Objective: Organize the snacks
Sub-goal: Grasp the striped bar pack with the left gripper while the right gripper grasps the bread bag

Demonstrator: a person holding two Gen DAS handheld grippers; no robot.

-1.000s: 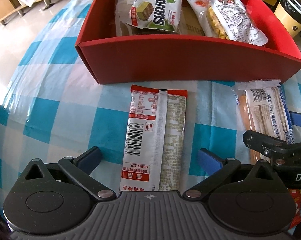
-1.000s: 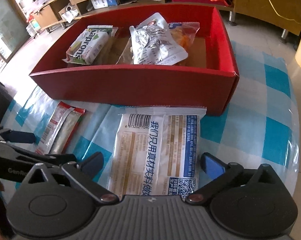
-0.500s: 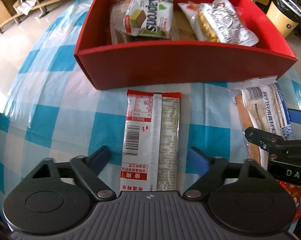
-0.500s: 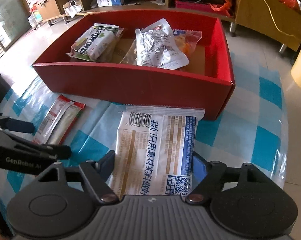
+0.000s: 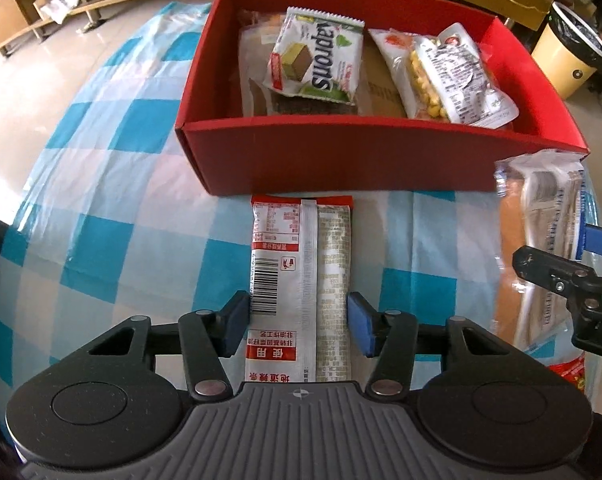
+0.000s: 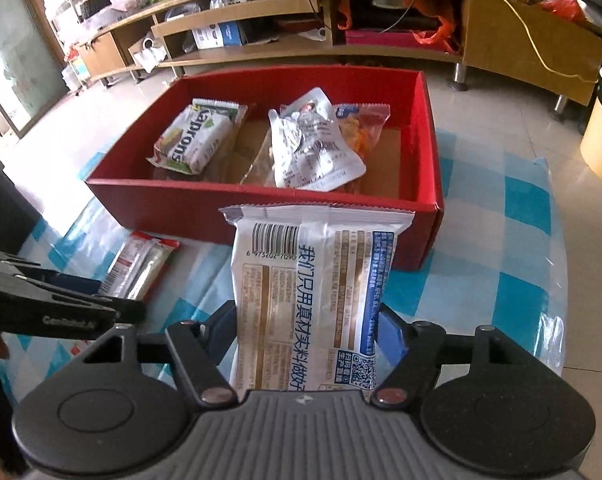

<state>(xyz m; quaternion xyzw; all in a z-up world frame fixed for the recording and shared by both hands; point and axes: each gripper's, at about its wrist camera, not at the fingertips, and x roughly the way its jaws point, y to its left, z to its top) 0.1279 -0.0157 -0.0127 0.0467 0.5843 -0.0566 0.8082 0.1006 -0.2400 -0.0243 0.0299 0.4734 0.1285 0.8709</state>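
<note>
Both of my claws have closed in since a second ago: my left gripper (image 5: 298, 322), which stood wide apart around the red-and-white snack bar (image 5: 301, 280), now has its blue pads touching the bar's long edges, and my right gripper (image 6: 305, 334) has clamped the white-and-blue snack packet (image 6: 315, 300) and raised it off the checked tablecloth (image 5: 101, 208), tilting it up toward the red box (image 6: 261, 196). Seen from my left wrist, the bar lies flat on the cloth, its far end just beside the box's near wall, and my pads grip it near its nearer end; I judge the squeeze is on but the bar is not yet lifted. Inside the box lie a green-and-white wafer pack (image 5: 317, 60) at the left and a silver-backed corn snack bag (image 5: 457, 76) at the right, with bare cardboard floor showing between them and at the far right. To do this well, I should lift each packet above the near wall before moving forward, since both start close to that wall. My right packet has the freer path, toward the bare right end of the box; my left bar should go over the wall into the middle gap. My two claws sit near each other, so I should move one at a time
</note>
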